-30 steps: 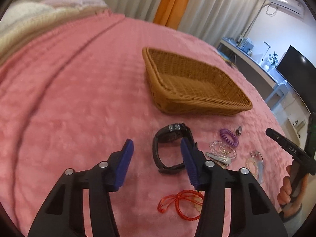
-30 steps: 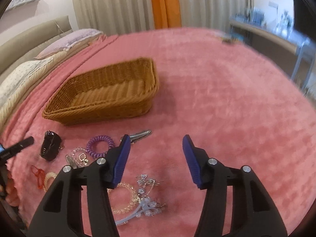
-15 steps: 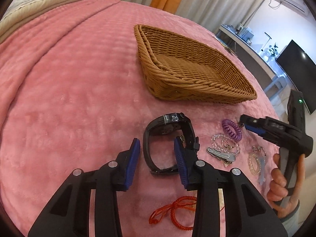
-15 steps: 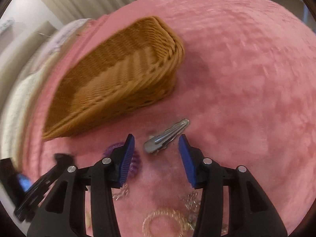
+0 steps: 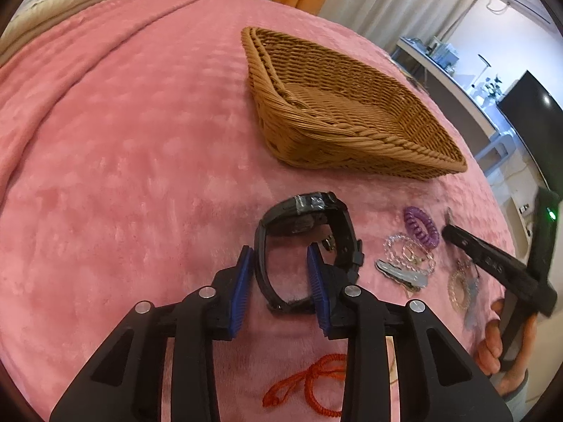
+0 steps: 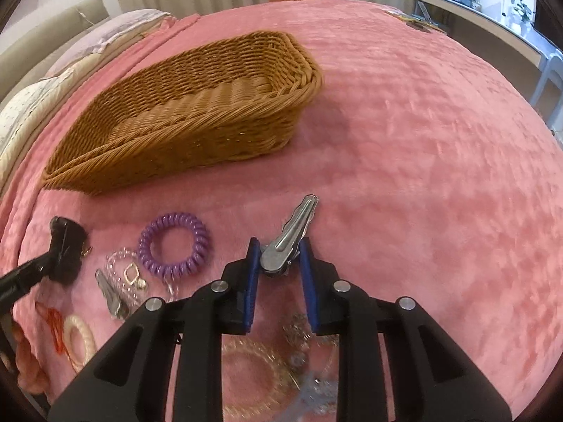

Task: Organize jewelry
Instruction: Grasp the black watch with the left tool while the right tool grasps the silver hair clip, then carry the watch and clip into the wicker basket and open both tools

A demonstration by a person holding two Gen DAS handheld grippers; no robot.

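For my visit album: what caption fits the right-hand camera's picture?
Right gripper closing around a silver hair clip on the pink blanket, beside an empty wicker basket.

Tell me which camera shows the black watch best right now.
Left wrist view: the black watch lies whole and sharp, one side of its strap between the left tool's fingers. The right wrist view shows only a dark, partly hidden piece at the left edge.

You've got a plush pink bedspread [image 6: 422,140] under everything, and a tan-brown woven basket [image 6: 197,140]. There's your black watch [image 5: 306,218], a purple coil hair tie [image 6: 174,244], a silver hair clip [image 6: 292,235], an orange-red cord [image 5: 313,383]. Blue pads line each black hand-held gripper [image 6: 278,263], yours [image 5: 279,274] included.
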